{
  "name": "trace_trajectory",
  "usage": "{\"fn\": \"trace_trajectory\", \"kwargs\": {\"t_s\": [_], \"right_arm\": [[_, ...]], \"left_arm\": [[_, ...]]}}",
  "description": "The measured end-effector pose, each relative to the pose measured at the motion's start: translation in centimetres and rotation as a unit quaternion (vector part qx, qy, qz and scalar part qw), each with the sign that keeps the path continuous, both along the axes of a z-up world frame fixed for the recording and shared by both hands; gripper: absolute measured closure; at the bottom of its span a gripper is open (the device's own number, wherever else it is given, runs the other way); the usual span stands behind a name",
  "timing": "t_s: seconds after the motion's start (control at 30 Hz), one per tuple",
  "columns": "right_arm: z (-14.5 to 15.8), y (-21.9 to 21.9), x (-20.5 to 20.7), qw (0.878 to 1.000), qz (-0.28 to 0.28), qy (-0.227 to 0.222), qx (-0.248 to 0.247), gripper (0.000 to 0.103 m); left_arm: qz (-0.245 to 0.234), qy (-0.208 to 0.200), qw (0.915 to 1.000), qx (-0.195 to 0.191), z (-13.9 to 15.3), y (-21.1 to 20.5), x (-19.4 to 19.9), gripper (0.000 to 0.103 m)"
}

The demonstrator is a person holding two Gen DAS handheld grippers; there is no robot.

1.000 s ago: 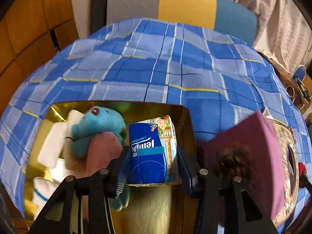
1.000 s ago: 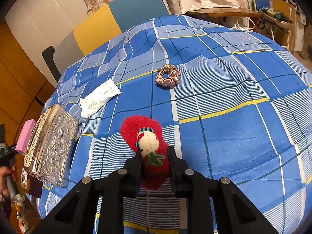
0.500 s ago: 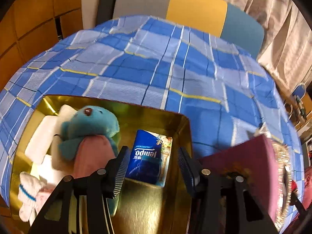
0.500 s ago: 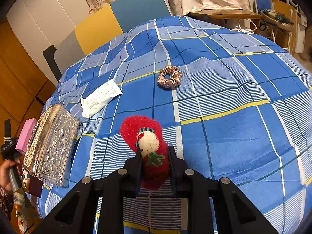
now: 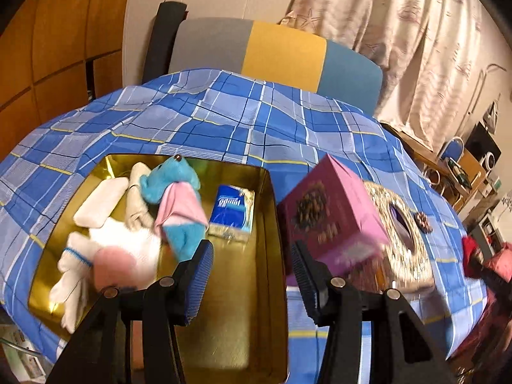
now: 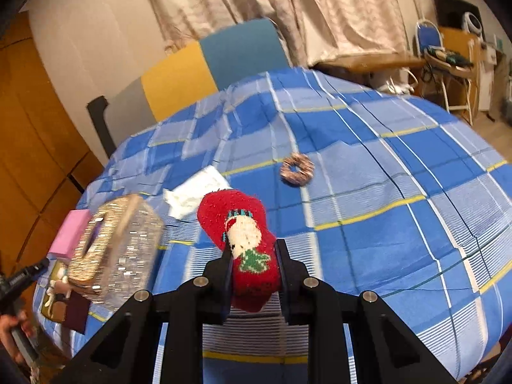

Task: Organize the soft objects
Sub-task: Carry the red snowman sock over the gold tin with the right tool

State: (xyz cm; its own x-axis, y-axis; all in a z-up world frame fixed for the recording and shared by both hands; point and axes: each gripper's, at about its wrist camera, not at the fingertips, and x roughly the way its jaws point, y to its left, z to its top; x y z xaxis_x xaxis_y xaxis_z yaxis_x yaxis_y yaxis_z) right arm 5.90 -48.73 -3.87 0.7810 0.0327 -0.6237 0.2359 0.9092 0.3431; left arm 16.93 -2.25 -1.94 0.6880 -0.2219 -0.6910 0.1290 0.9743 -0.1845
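Note:
In the left wrist view a gold tin (image 5: 243, 320) holds a blue tissue pack (image 5: 232, 211), a teal plush toy (image 5: 174, 185) with pink cloth, and white socks (image 5: 105, 249). My left gripper (image 5: 251, 275) is open and empty above the tin's right wall. In the right wrist view my right gripper (image 6: 252, 256) is shut on a red Christmas sock (image 6: 243, 233) and holds it above the blue checked cloth. A pink scrunchie (image 6: 297, 169) and a white tissue packet (image 6: 195, 192) lie on the cloth beyond it.
A pink-purple box (image 5: 329, 220) and an ornate silver-gold tissue box (image 5: 400, 233) stand right of the tin; both also show in the right wrist view (image 6: 118, 249). A multicoloured chair back (image 5: 278, 51) stands behind the table. Furniture stands at the far right.
My left gripper let go of the tissue pack, which now lies in the tin, and pulled back and up. My right gripper lifted the red sock off the cloth.

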Motion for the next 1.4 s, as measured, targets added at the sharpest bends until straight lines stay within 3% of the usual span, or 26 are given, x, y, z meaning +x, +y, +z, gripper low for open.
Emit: {"fn": "trace_trajectory", "kwargs": {"t_s": [0.33, 0.67, 0.87, 1.1, 1.4], "right_arm": [[4.9, 9.2, -0.6, 0.994, 0.091, -0.054, 0.020, 0.080], [6.7, 21.6, 1.0, 0.974, 0.214, -0.063, 0.034, 0.080], [4.9, 29.4, 4.1, 0.960, 0.277, -0.023, 0.029, 0.080], [1.3, 37.2, 8.1, 0.949, 0.311, 0.040, 0.018, 0.080], [-2.9, 41.8, 11.4, 0.948, 0.301, 0.105, 0.006, 0.079]], "left_arm": [[0.003, 0.001, 0.9999, -0.016, -0.8, 2.6, -4.0, 0.052], [0.019, -0.017, 0.9997, 0.007, -0.6, 6.3, -6.3, 0.052], [0.040, -0.015, 0.9990, 0.010, -1.1, 8.7, -7.5, 0.052], [0.076, -0.011, 0.9971, -0.004, -1.7, 11.9, -8.3, 0.052], [0.087, -0.010, 0.9960, -0.019, -2.4, 13.8, -9.3, 0.052]]}}
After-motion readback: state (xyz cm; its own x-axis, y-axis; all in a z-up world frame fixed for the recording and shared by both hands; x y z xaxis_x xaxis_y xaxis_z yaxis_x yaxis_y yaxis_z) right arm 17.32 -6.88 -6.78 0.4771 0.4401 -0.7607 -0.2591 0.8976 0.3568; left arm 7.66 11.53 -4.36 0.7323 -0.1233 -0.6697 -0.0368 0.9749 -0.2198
